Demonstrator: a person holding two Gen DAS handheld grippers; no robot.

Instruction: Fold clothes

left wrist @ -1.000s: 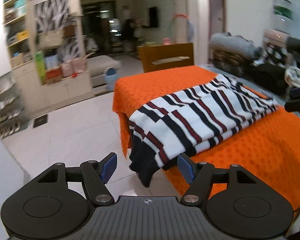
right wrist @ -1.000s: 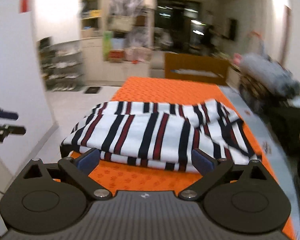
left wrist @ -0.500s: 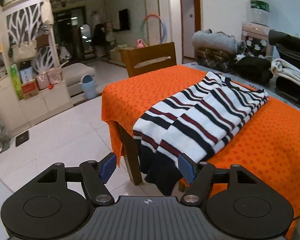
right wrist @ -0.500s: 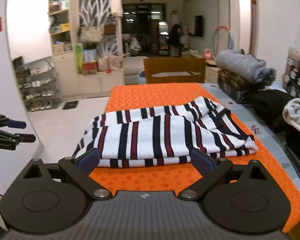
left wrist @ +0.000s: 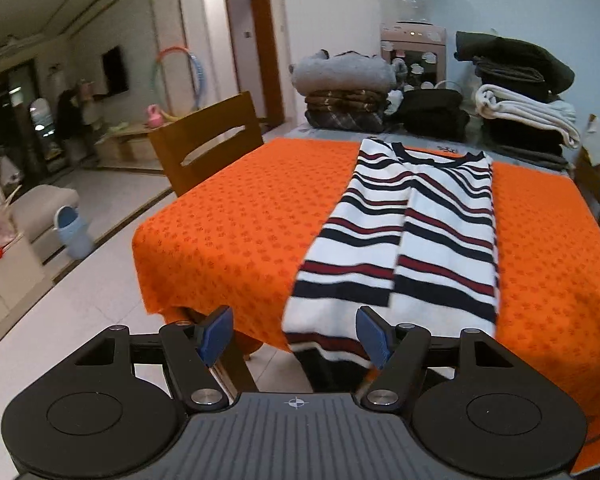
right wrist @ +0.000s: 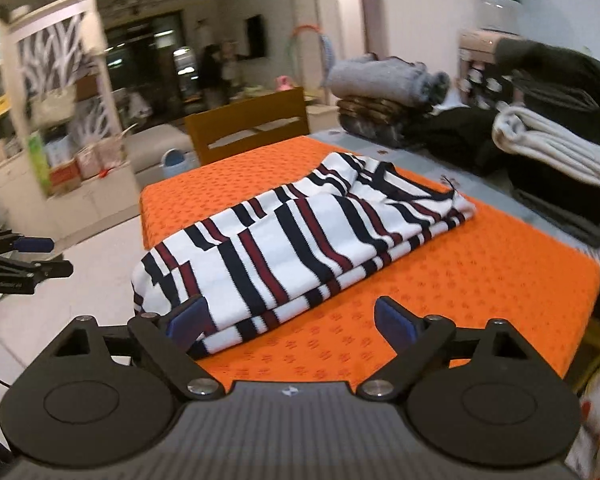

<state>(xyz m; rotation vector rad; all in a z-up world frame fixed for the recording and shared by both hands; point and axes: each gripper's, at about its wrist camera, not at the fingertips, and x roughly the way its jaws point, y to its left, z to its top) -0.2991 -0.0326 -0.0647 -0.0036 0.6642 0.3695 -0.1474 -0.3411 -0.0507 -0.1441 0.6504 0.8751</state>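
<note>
A white shirt with navy and dark red stripes (left wrist: 412, 232) lies folded lengthwise on the orange tablecloth (left wrist: 236, 224), its hem hanging over the near table edge. My left gripper (left wrist: 296, 336) is open and empty just in front of that hanging hem. In the right wrist view the shirt (right wrist: 300, 236) lies along the table's left side, and my right gripper (right wrist: 290, 320) is open and empty at its near end. The left gripper (right wrist: 24, 256) shows at the left edge there.
Stacks of folded clothes (left wrist: 348, 92) and towels (left wrist: 528, 116) stand at the table's far end. A wooden chair (left wrist: 208, 144) stands at the left side. A water dispenser (left wrist: 412, 36) is behind. Tiled floor (left wrist: 60, 320) lies to the left.
Both grippers swung round toward the shirt's hem end. The left now faces along the shirt's length; the right came closer to its near corner. Both stayed open.
</note>
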